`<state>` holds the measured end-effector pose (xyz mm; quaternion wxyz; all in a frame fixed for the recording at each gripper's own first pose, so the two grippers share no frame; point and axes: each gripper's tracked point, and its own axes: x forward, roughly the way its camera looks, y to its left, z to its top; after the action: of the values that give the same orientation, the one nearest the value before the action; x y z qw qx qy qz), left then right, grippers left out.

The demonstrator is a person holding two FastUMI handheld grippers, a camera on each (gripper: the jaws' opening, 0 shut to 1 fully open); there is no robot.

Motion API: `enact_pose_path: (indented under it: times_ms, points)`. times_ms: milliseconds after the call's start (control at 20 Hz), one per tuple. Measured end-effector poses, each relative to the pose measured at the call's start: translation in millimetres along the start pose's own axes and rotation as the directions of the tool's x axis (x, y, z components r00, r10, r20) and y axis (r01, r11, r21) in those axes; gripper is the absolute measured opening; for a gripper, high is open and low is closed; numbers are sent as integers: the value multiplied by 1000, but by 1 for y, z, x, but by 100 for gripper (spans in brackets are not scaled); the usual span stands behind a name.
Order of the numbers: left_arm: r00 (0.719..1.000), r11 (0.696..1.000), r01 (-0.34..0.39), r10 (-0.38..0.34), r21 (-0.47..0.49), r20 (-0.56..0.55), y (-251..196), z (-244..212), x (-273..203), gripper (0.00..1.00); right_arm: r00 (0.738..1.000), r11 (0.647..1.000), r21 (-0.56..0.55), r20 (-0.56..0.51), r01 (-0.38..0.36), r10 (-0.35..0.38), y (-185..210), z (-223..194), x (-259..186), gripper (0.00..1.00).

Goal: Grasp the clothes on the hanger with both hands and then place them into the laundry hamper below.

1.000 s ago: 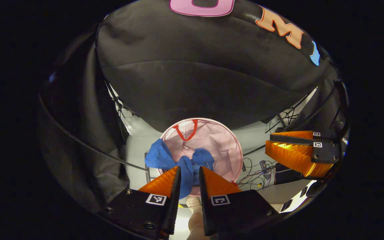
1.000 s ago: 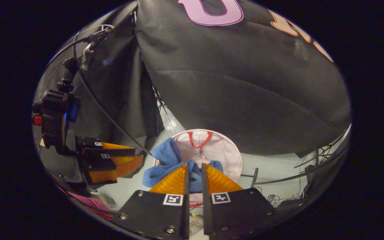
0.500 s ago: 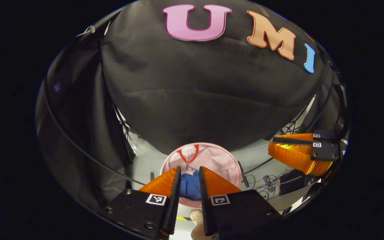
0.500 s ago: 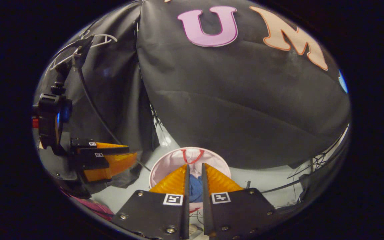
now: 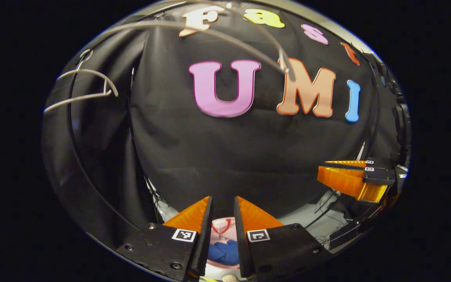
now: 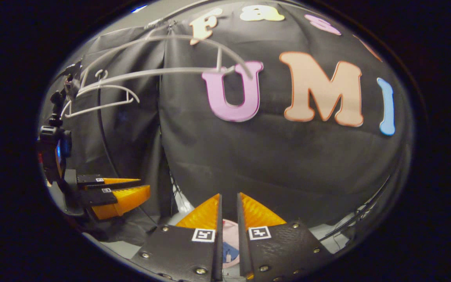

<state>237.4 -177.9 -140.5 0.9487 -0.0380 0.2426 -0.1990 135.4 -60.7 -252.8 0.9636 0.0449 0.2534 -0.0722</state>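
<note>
Both grippers have lifted away, jaws narrow and empty; blue cloth (image 5: 222, 252) now sits in hamper (image 5: 220, 226), basically done.

Recording booth: black cloth wall (image 6: 272, 156) is enclosing it, bare hangers (image 6: 104, 94) hanging beside, cables (image 5: 327, 199) trailing below.

Black booth cloth, pale floor and loose cables around me

Ahead of me the black cloth wall (image 5: 225, 156) hangs in soft folds, with a second dark panel (image 5: 100, 156) beside it on my left. A thin black line (image 5: 77, 164) curves down across that panel. Below the cloth's hem I see a strip of pale floor (image 5: 307, 213), with tangled cables (image 5: 329, 197) lying on it at my right.
</note>
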Motion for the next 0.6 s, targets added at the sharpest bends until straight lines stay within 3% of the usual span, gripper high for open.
enact_pose_path:
  times_ms: [200, 250, 300, 350, 400, 500, 600]
  points:
    - [990, 1000, 10, -9, -5, 144, -22, 63, -25, 33, 989, 998, -30, 144, 46, -41, -20, 66, -48, 17]
    - [984, 1000, 12, -13, 6, 178, -28, 76, -30, 26, 983, 998, -37, 180, 51, -43, -23, 79, -57, 17]
    - [979, 1000, 6, -9, 15, 206, -31, 87, -37, 26, 976, 997, -39, 213, 60, -50, -24, 94, -69, 19]
    - [973, 1000, 7, -12, 20, 229, -36, 96, -46, 30, 969, 997, -40, 239, 70, -59, -29, 108, -81, 27]
    - [968, 1000, 14, -19, 21, 249, -47, 107, -49, 35, 963, 997, -40, 263, 71, -58, -30, 119, -92, 20]
    - [957, 1000, 27, -30, 14, 288, -64, 120, -63, 46, 951, 997, -31, 304, 76, -63, -37, 136, -114, 23]
    - [946, 999, 33, -34, 8, 322, -77, 131, -77, 59, 938, 997, -16, 339, 75, -66, -42, 148, -134, 34]
